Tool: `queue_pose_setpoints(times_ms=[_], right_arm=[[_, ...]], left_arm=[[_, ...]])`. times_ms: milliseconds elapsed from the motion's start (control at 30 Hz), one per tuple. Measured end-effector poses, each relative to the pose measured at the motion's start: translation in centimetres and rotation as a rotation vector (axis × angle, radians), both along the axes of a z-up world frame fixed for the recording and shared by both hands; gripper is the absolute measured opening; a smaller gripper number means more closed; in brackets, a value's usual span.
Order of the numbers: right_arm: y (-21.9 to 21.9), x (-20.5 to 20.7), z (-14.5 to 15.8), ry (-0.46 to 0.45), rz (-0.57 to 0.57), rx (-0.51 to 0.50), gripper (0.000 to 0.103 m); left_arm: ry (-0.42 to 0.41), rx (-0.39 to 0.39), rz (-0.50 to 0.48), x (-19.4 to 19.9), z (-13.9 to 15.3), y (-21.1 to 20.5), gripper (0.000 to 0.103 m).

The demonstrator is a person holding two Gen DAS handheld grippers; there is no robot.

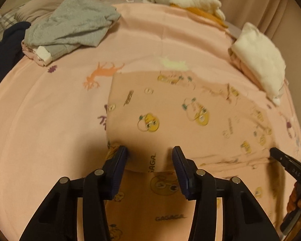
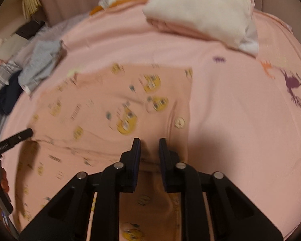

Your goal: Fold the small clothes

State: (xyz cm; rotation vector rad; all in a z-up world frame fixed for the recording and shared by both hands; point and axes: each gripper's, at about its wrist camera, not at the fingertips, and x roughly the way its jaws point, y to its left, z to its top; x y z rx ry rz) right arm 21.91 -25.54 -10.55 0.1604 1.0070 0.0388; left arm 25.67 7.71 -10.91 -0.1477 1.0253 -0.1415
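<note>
While the cartoon-print garment (image 1: 170, 110) lies spread on the pink bed sheet (image 1: 50, 120), the left gripper (image 1: 149, 152) stands with jaws apart over its near folded edge. The right gripper (image 2: 149, 146) has jaws narrowly apart at that edge; whether they pinch cloth cannot be told.
</note>
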Motion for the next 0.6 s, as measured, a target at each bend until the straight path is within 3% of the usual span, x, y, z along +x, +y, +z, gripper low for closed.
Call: queue_pose_setpoints(times_ms=[100,233,300,367,600], right_arm=[[0.1,-0.6,0.1,0.001,0.002,-0.021,0.02],[-0.2,-2.0,1.3,-0.009,0.001,0.039,0.025],[-0.4,-3.8,2.1,-0.018,0.008,0.083,0.037],[-0.4,-5.5,2.6,-0.028,0.011,0.126,0.053],[-2.1,-12.1,2.8,-0.011,-0.005,0.217,0.057]], left_arm=[[0.02,0.01,-0.019,-0.2,-0.8,0.0,0.048],[0.036,-0.035,-0.014,-1.6,0.3,0.7,0.048],[0.047,-0.057,-0.01,-2.7,0.7,1.2,0.052],[0.043,-0.081,-0.002,-4.5,1.2,2.2,0.068],[0.06,-0.177,0.045,-10.3,1.7,6.4,0.069]])
